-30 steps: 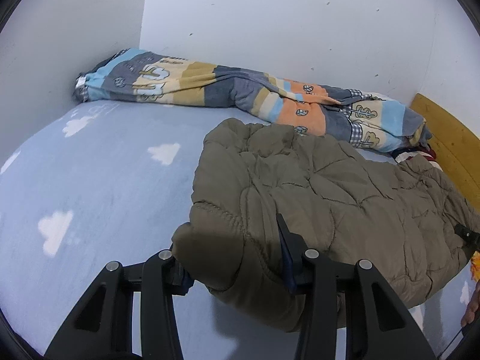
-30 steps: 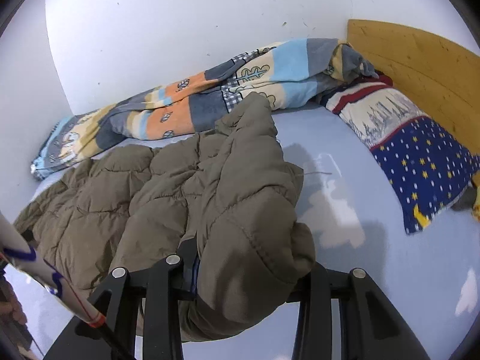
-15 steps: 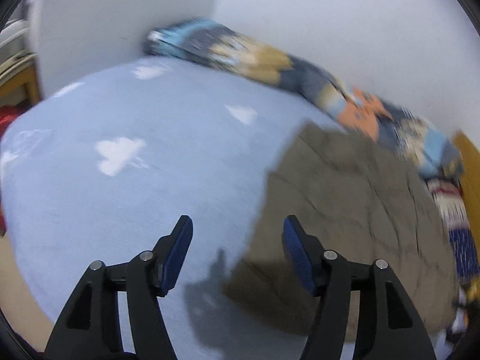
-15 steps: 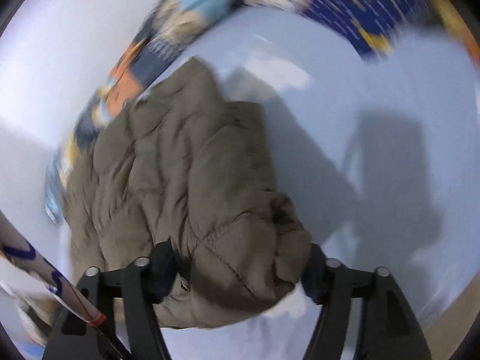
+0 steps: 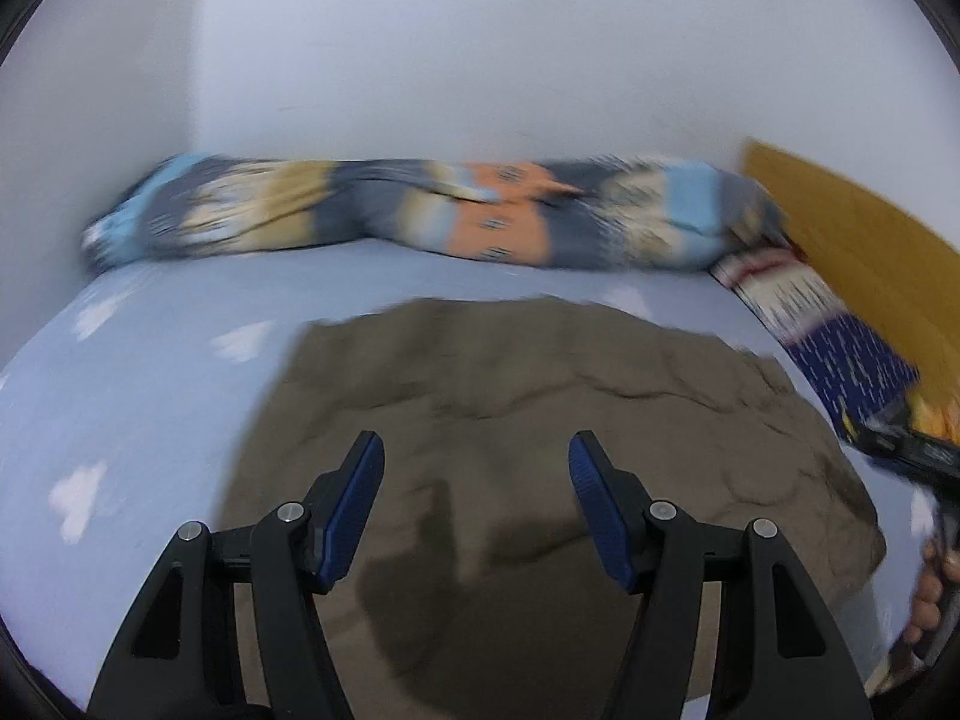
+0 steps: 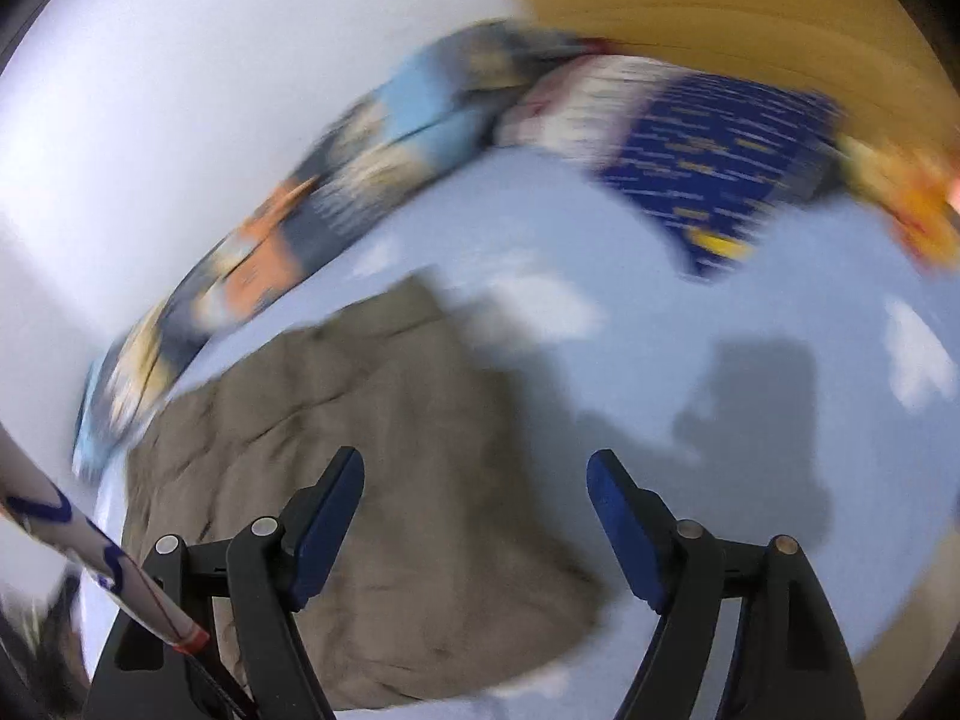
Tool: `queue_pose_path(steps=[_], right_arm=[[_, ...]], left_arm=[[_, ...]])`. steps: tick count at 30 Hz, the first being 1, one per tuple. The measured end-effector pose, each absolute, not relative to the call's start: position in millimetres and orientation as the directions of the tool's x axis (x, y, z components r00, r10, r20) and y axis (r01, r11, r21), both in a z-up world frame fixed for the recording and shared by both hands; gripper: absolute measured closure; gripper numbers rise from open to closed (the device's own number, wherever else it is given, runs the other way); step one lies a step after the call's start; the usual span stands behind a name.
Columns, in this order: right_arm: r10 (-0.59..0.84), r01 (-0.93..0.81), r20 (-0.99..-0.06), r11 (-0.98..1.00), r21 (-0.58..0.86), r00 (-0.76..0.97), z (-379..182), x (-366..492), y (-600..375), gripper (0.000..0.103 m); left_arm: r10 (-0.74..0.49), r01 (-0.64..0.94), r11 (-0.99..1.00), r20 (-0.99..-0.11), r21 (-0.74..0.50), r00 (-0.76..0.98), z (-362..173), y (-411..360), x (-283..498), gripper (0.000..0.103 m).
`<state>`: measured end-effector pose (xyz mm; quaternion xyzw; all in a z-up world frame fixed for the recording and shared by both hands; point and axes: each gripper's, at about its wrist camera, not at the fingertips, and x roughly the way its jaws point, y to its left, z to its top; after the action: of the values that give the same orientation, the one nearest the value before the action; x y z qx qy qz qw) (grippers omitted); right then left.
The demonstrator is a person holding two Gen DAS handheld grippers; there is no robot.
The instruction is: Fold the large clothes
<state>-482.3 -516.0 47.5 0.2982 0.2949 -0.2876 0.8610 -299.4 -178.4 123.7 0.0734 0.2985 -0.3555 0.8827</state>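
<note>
An olive-brown quilted jacket (image 5: 540, 420) lies folded on the pale blue bed sheet (image 5: 150, 396). Both views are blurred by motion. In the left wrist view my left gripper (image 5: 477, 462) hovers open above the jacket's near part, with nothing between its blue pads. In the right wrist view the jacket (image 6: 384, 468) lies at lower left, and my right gripper (image 6: 477, 480) stands open over its right edge, holding nothing. The other gripper and a hand (image 5: 930, 594) show at the right edge of the left wrist view.
A striped, patterned blanket (image 5: 420, 216) is bunched along the white back wall. A navy star-print pillow (image 6: 714, 162) rests against the wooden headboard (image 6: 720, 12) on the right. The sheet (image 6: 750, 396) carries white cloud prints and gripper shadows.
Both grippers have let go of the jacket and opened. They have drawn back, and the jacket now lies flat on the sheet instead of bunched in the jaws.
</note>
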Motion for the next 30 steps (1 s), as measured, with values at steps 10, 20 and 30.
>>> queue_pose_path(steps=[10,20,30], right_arm=[[-0.313,0.574,-0.793,0.817,0.056,0.523,-7,-341,-485,0.040],[-0.370,0.630,-0.756,0.773,0.071,0.539,7,-327,-495,0.050],[-0.290,0.550,-0.770,0.830,0.093,0.568,-7,-277,-513,0.048]], left_arm=[[-0.493,0.697,0.715,-0.749,-0.059,0.442,54,-252,-249,0.035],[-0.523,0.663,0.744,-0.692,-0.086,0.497,79,-248,-236,0.035],[-0.422,0.560,0.825,-0.737,-0.072,0.528,50,-254,-182,0.033]])
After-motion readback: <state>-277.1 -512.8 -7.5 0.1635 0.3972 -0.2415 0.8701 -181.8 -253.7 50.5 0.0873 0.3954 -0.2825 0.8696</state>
